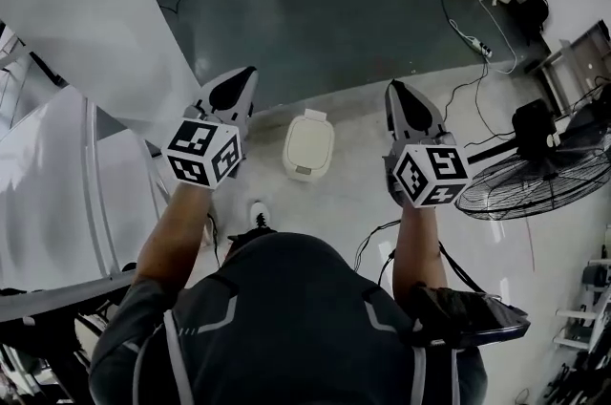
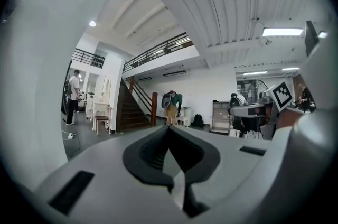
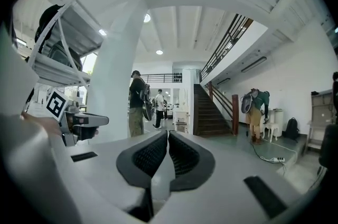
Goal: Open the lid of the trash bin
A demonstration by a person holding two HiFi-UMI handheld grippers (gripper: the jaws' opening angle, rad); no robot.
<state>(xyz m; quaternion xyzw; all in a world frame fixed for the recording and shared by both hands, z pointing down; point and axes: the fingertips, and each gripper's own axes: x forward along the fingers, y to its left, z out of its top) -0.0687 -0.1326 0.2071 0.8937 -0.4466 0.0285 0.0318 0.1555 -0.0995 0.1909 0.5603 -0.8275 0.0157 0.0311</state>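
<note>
Only in the head view is the trash bin (image 1: 307,145) seen, lid down, on the floor between the left gripper (image 1: 246,78) and the right gripper (image 1: 398,93); both sets of jaws are held closed on nothing.

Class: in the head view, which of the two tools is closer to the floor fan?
The right tool, right beside the fan. The left tool is on the far side of the trash bin.

Bright, even indoor light from ceiling lamps (image 2: 282,31); both gripper views bulge fisheye-like with black corners.
</note>
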